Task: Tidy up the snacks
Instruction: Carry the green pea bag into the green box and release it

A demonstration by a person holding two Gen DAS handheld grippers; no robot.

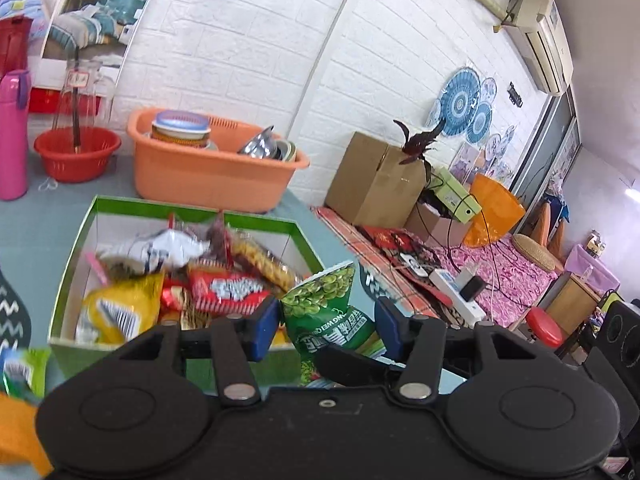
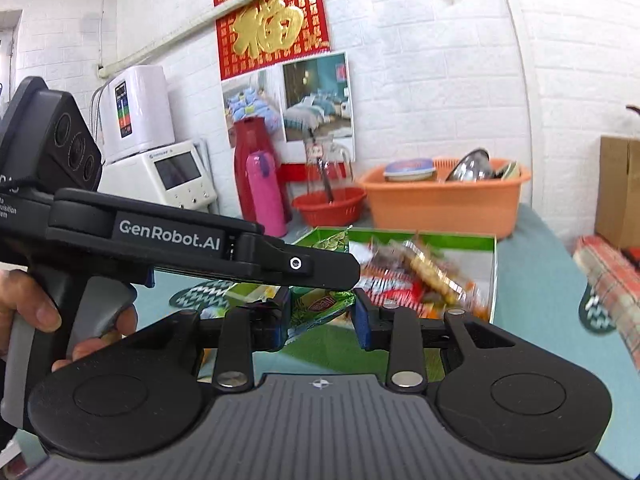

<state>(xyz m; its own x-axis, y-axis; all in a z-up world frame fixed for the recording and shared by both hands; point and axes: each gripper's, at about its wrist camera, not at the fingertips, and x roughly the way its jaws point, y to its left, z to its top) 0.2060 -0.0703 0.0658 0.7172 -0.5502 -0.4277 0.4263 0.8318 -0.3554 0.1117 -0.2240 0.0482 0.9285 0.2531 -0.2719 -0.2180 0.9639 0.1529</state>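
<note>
Left gripper: black linkage body, blue finger pads, silver pivot rivets. Right gripper: same build, ribbed grey deck. White "GenRobot.AI" lettering marks the left gripper's side; bare-skinned hand beneath it.

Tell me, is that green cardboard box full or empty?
Fairly full. The green box has no lid on and holds a heap of snack packets covering its floor, though the pile stays below the rim.

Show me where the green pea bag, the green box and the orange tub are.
pea bag (image 1: 324, 304), left wrist view, printed front
green box (image 1: 72, 256), left wrist view, left wall
orange tub (image 1: 216, 178), left wrist view, front wall
</note>
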